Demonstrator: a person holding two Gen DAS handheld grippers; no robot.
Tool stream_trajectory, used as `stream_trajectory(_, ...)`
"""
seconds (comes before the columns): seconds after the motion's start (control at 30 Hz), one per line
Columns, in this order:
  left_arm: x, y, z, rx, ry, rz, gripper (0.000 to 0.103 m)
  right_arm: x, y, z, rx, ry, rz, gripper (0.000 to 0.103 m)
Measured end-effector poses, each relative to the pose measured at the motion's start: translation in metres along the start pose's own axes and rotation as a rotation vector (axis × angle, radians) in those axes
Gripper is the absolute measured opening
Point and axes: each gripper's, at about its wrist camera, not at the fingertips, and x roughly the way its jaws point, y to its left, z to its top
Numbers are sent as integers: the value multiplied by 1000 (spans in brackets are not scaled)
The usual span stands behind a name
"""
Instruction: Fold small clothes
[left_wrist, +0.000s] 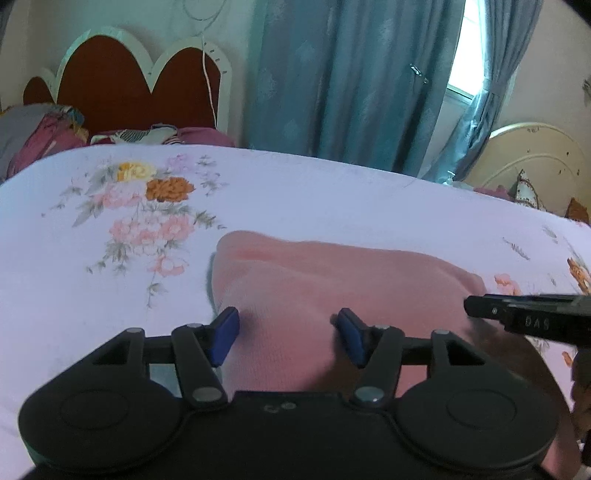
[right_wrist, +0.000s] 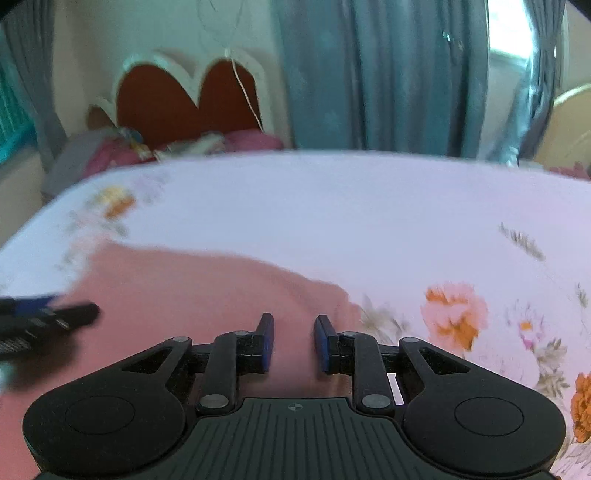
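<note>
Pink garment (left_wrist: 332, 280) lies on the bed, near the front edge, both grippers right over it. Looks already doubled over at least once: far edge is a soft rounded fold, left corner tidy, shape roughly a compact rectangle. My read is mid-to-late in the fold, one more fold or a final smoothing left (can't see the near edge, it's under the grippers, so not sure)

Left gripper (left_wrist: 286, 332): jaws wide apart, nothing between them, blue pads hanging just above the cloth. Right gripper (right_wrist: 293, 341): jaws narrower but with a clear gap, also holding nothing, sitting over the garment's right end where pink meets the bedsheet (right_wrist: 369, 206). So neither one has the cloth at this moment. Each gripper shows at the edge of the other's view, so they're close together, side by side

Right view is motion-blurred, so fine creases are hard to judge there

Surface: white sheet with printed flowers, pink and orange, fairly flat, soft underneath so the cloth will likely sink a bit when pressed

Room: red headboard (left_wrist: 122, 81) with white scalloped trim, rumpled pillows (left_wrist: 44, 136) below it, blue curtains (left_wrist: 351, 81), bright window gap on the right, a thin white cord (left_wrist: 208, 85) hanging down the wall
</note>
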Motion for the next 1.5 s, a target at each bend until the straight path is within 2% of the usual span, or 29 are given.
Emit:
stream_trajectory(0.1,-16,-1,1,-10,-17,8,59,-12,0,1,0,-1,-30,24)
stream_trajectory(0.2,-45,-5,-7,11,-48,-7,58,-43,-4,-5,7,-33,9,24)
stream_trajectory(0.4,-89,-20,-46,84,-46,-13,58,-99,12,-39,-71,-45,46,24)
stream_trajectory(0.57,-90,-24,-71,109,-22,6,63,-86,8,-75,-101,32,-31,24)
stream_trajectory(0.67,-91,-22,-74,94,-10,15,64,-84,1,-76,-30,29,-16,24)
stream_trajectory(0.77,-101,-21,-74,66,11,20,62,-104,4,-75,1,6,1,24)
stream_trajectory(0.83,-106,-23,-79,55,25,31,62,-119,9,-81,-26,1,11,24)
stream_trajectory(0.9,-102,-25,-88,62,51,40,63,-119,14,-95,-81,32,-36,24)
stream_trajectory(0.97,-96,-24,-95,53,69,40,64,-110,9,-105,-56,64,-40,24)
stream_trajectory(1.03,-94,-23,-96,38,70,41,68,-108,4,-106,-6,57,-31,25)
stream_trajectory(1.1,-92,-22,-95,41,72,46,73,-106,7,-106,-21,53,-42,26)
stream_trajectory(1.17,-92,-21,-94,37,78,56,81,-106,7,-108,-18,47,-47,28)
stream_trajectory(1.23,-93,-21,-93,26,90,77,96,-107,5,-111,0,47,-43,28)
stream_trajectory(1.33,-91,-19,-92,-18,128,118,103,-108,6,-109,-2,59,-44,28)
stream_trajectory(1.43,-90,-21,-91,-42,155,179,103,-108,7,-105,-13,71,-46,29)
stream_trajectory(1.47,-91,-24,-91,-40,158,199,103,-108,8,-104,-21,73,-52,35)
stream_trajectory(1.5,-92,-28,-90,-25,159,222,103,-108,10,-103,-28,73,-75,47)
